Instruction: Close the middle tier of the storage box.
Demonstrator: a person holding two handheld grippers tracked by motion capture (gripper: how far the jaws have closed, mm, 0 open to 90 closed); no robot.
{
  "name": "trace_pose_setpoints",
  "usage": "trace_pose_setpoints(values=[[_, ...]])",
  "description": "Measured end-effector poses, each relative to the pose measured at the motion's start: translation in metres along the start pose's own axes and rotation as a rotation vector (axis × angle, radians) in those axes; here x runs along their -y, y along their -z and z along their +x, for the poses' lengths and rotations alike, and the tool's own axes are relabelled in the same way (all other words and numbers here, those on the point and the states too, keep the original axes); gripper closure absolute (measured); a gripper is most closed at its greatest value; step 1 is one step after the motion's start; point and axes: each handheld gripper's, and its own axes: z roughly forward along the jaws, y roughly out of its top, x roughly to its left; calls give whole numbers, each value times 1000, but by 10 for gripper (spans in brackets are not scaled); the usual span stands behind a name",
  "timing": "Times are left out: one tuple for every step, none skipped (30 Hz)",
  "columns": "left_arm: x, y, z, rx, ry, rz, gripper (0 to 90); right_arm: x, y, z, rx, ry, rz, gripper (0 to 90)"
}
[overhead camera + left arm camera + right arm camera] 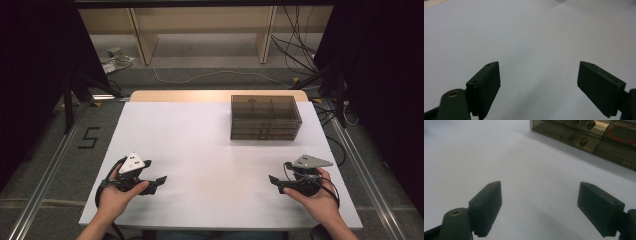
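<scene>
Both claws, my left gripper (159,181) and right gripper (274,181), rest with matte black jaws spread apart near the bench's (200,145) smooth white front edge. I see the smoky translucent drawer box (265,117), rectangular, toward the far right corner, unobstructed.

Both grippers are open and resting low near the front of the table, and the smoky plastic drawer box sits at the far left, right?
Not quite: the drawer box sits at the far right, as the high view shows. The left gripper and right gripper are open, low near the front.
</scene>
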Motion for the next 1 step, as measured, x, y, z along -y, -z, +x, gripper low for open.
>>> trace_pose_setpoints(values=[[0,0,0,2,0,0,186,0,0,0,-2,2,-2,202]])
